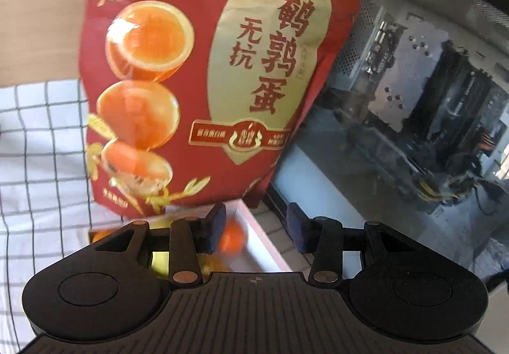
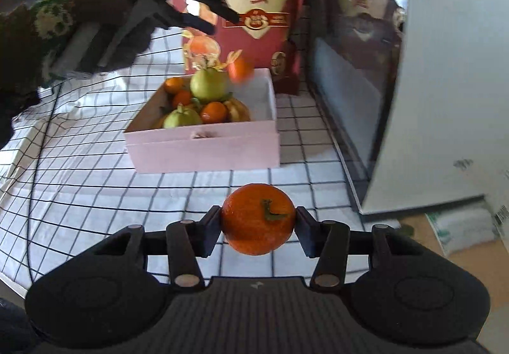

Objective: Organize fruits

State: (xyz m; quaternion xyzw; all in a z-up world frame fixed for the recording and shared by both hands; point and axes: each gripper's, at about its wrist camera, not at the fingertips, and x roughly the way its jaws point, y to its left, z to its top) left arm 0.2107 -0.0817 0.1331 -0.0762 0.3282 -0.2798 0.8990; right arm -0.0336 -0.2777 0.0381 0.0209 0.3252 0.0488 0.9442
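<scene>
My right gripper [image 2: 258, 220] is shut on a tangerine [image 2: 258, 218] and holds it above the checked cloth, in front of the pink box [image 2: 203, 147]. The box holds two green guavas [image 2: 208, 85], several tangerines and a yellow fruit. A blurred tangerine [image 2: 240, 68] is in the air over the box's far right corner; it also shows in the left wrist view [image 1: 233, 238]. My left gripper [image 1: 256, 231] is open and empty above the box [image 1: 270, 245]; it also shows in the right wrist view [image 2: 219, 19], above and behind the box.
A red snack bag [image 1: 203, 77] stands right behind the box. A computer case with a glass side [image 1: 413, 105] stands to the right; it also shows in the right wrist view [image 2: 356, 51]. The checked cloth [image 2: 79, 163] covers the table. A black cable [image 2: 38, 163] runs along the left.
</scene>
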